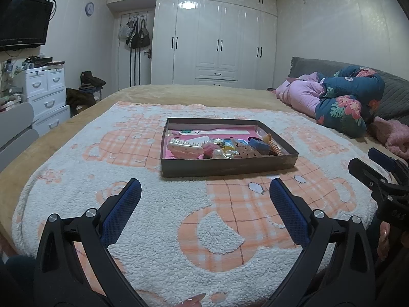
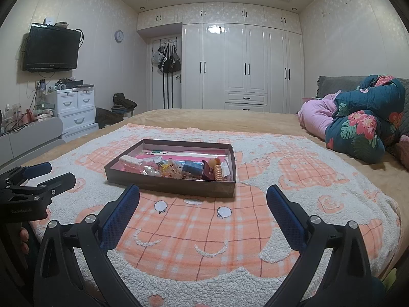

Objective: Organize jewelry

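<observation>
A shallow dark box (image 1: 225, 166) (image 2: 168, 184) with a pink lining lies on a fleecy white and orange blanket on the bed. Inside it, bunched along the near side, are several small pieces: a white comb-like clip (image 1: 185, 148), a pearl ball (image 1: 217, 153), a blue item (image 1: 258, 145) (image 2: 192, 168) and an orange spiral tie (image 1: 275, 148) (image 2: 218, 172). My left gripper (image 1: 204, 192) hovers open short of the box, holding nothing. My right gripper (image 2: 203, 197) is open and empty too, near the box's front wall. Each gripper shows at the edge of the other's view.
The blanket (image 1: 158, 230) (image 2: 204, 235) covers the near part of a tan bed. Folded pink and floral bedding (image 1: 340, 99) (image 2: 358, 125) lies at the right. A white drawer unit (image 1: 46, 89), a wall television (image 2: 51, 48) and white wardrobes (image 2: 245, 69) stand beyond.
</observation>
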Demonstrator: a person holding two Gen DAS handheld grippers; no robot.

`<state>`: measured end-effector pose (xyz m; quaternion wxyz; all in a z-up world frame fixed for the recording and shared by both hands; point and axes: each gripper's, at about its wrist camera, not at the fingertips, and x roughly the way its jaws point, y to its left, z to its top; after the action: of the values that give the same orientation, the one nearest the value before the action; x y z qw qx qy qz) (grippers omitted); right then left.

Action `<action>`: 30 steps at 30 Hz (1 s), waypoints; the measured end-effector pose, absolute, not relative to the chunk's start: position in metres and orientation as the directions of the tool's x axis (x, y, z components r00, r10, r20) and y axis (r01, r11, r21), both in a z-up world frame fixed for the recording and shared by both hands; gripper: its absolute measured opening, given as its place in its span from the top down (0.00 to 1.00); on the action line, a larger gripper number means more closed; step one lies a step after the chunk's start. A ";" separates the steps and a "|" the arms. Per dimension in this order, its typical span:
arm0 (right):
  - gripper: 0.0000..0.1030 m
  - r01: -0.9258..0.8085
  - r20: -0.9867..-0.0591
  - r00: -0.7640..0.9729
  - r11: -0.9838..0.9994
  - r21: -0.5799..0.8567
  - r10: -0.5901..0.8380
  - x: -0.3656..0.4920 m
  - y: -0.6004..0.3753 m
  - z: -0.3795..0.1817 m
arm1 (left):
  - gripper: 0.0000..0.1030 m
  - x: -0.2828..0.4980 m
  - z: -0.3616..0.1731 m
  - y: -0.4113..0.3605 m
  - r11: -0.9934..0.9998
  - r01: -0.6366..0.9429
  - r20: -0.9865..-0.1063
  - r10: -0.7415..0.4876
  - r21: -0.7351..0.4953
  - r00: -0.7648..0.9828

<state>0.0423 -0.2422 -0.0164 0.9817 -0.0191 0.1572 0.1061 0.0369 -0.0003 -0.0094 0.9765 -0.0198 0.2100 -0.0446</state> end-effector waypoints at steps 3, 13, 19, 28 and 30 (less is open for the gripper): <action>0.06 -0.213 -0.314 0.928 0.977 -0.003 0.202 0.042 -0.242 -0.016 | 0.11 0.038 -0.010 -0.001 0.995 0.080 -0.408 -0.095 -0.055 0.908; 0.06 -0.214 -0.314 0.928 0.977 -0.009 0.200 0.042 -0.243 -0.017 | 0.11 0.037 -0.011 -0.003 0.995 0.086 -0.404 -0.099 -0.050 0.910; 0.06 -0.214 -0.315 0.927 0.977 -0.009 0.201 0.041 -0.243 -0.017 | 0.11 0.037 -0.011 -0.002 0.995 0.076 -0.398 -0.097 -0.068 0.912; 0.06 -0.197 -0.343 0.919 0.980 0.023 0.193 0.050 -0.250 -0.017 | 0.11 0.051 -0.011 0.008 0.994 0.047 -0.439 -0.083 -0.094 0.895; 0.06 -0.156 -0.378 0.910 0.985 0.068 0.170 0.067 -0.263 -0.016 | 0.11 0.066 -0.012 0.023 0.994 0.006 -0.474 -0.058 -0.109 0.878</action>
<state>0.0667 -0.2628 -0.0163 0.9770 0.0179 0.1951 0.0836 0.0661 0.0233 -0.0119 0.9677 -0.0523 0.2460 -0.0166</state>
